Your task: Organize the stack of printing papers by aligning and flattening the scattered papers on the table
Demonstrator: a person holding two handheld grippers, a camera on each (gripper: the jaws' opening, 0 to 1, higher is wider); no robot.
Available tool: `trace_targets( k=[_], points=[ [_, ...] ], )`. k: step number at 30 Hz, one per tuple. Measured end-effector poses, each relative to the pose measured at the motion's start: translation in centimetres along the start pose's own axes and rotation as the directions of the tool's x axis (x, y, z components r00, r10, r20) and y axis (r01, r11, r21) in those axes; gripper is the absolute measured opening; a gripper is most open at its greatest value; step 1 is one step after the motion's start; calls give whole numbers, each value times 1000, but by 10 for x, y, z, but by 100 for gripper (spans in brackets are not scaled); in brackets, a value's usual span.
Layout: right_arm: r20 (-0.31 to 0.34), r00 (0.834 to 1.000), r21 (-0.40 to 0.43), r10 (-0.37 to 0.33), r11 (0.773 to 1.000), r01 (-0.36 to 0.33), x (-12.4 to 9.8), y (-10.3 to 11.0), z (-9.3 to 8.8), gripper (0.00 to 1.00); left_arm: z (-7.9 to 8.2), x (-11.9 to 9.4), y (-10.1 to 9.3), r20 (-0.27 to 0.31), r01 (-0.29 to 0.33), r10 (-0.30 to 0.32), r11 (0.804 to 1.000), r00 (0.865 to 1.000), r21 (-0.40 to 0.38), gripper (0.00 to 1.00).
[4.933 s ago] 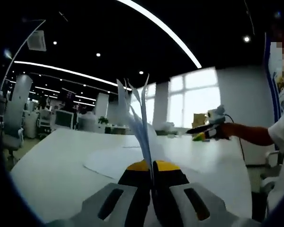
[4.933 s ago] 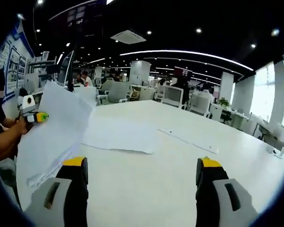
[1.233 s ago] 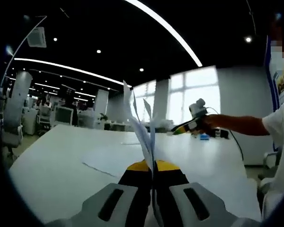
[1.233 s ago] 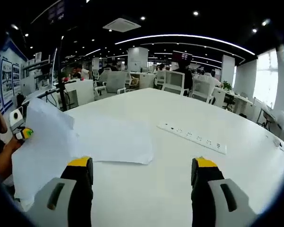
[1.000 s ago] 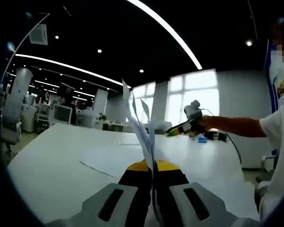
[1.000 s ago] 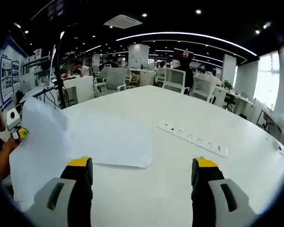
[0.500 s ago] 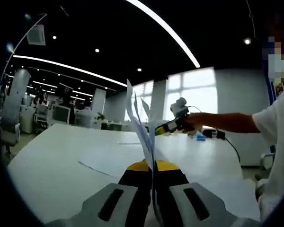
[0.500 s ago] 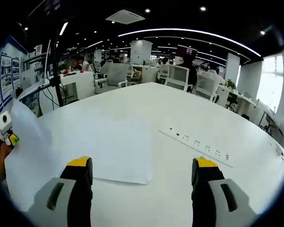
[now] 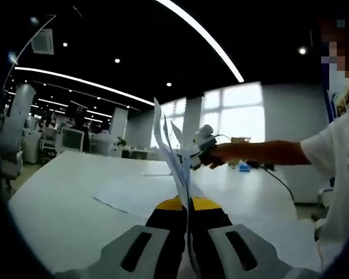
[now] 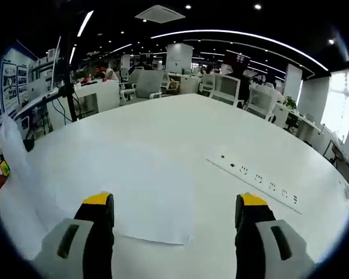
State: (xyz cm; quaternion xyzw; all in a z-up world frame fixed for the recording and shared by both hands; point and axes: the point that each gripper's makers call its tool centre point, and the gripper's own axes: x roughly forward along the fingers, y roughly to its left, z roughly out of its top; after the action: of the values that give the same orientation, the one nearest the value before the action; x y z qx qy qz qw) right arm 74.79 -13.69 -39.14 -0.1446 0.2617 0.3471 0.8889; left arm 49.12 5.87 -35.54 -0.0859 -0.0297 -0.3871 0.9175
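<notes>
Our left gripper (image 9: pixel 188 204) pinches a sheaf of papers (image 9: pixel 173 157) upright above the table (image 10: pixel 174 125); right gripper (image 10: pixel 171 204) spread over the flat sheet (image 10: pixel 136 192), ready to grab.

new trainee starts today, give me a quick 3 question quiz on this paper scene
1. True or false: the left gripper is shut on a sheaf of papers standing on edge.
2. The right gripper is: A) shut on a sheet, B) open above the table, C) shut on a cable.
3. Fill in: in the right gripper view, a flat sheet lies on the table, and to its right a white power ____ runs across the tabletop.

Key: 1 true; 2 B; 3 strip.
</notes>
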Motion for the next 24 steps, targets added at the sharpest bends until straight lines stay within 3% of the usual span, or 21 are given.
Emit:
trace_targets(
  k=[4, 11, 24],
  points=[
    [-7, 1000, 8, 17, 1000, -17, 12, 5, -2, 79, 0, 0, -1, 1, 2, -2, 1000, 1000, 5, 6],
    [-59, 997, -22, 51, 998, -52, 28, 21, -21, 79, 3, 1, -2, 18, 10, -11, 1000, 1000, 27, 6],
    [-100, 994, -6, 45, 999, -46, 38, 19, -34, 79, 4, 1, -5, 30, 23, -24, 999, 999, 45, 6]
  ],
)
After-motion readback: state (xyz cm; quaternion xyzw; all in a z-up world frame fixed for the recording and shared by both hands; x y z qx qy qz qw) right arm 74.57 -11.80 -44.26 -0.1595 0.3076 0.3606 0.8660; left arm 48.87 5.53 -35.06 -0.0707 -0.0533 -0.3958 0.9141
